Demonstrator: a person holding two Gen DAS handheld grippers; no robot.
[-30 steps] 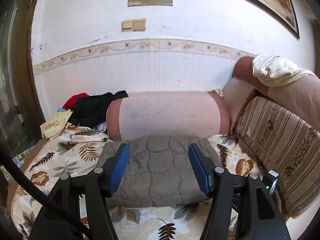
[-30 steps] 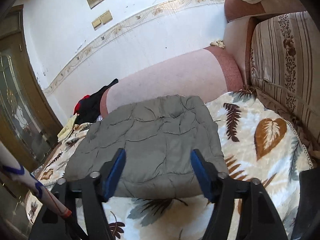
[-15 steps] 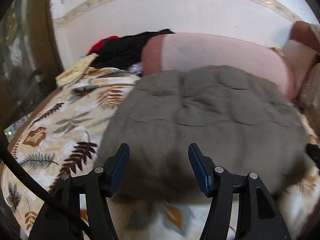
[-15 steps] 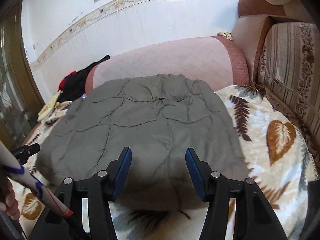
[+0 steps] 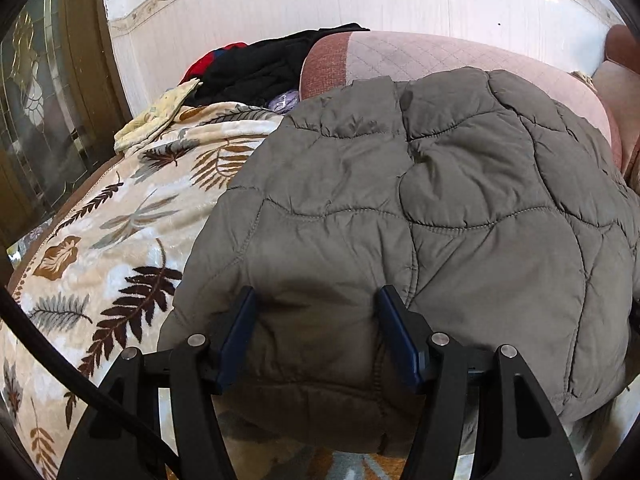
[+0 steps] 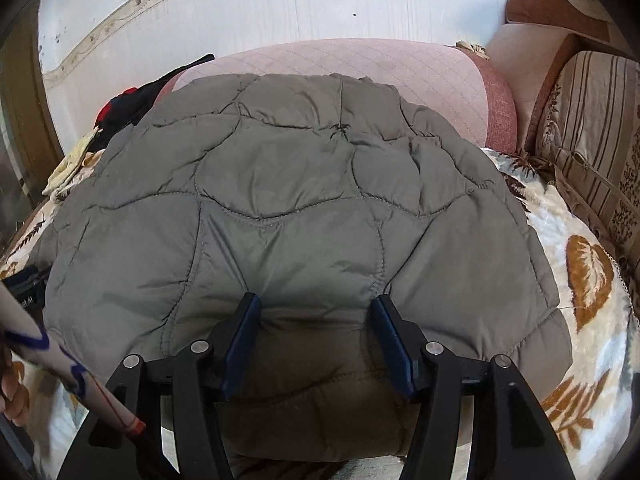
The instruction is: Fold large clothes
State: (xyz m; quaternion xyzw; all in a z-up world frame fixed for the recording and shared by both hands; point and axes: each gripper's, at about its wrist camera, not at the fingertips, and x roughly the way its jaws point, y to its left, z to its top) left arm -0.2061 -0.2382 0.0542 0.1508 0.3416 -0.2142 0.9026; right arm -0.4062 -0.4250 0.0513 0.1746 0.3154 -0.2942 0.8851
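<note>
A grey quilted padded jacket [image 5: 420, 200] lies folded in a thick bundle on a leaf-patterned blanket [image 5: 100, 224]; it also fills the right wrist view [image 6: 288, 208]. My left gripper [image 5: 316, 300] is open, its blue pads straddling the bundle's near left edge and pressing into the padding. My right gripper [image 6: 314, 304] is open, its blue pads straddling the near edge of the same bundle. Neither is closed on the fabric.
A pink bolster [image 6: 360, 64] lies behind the jacket against the white wall. Dark and red clothes [image 5: 260, 68] and a yellow cloth [image 5: 160, 112] are piled at the far left. Striped sofa cushions [image 6: 596, 132] stand on the right. A glazed wooden door [image 5: 44, 92] is at left.
Both grippers have moved forward and down from well above the sofa onto the jacket's near edge. The jacket now fills both views. The jaws stay open.
</note>
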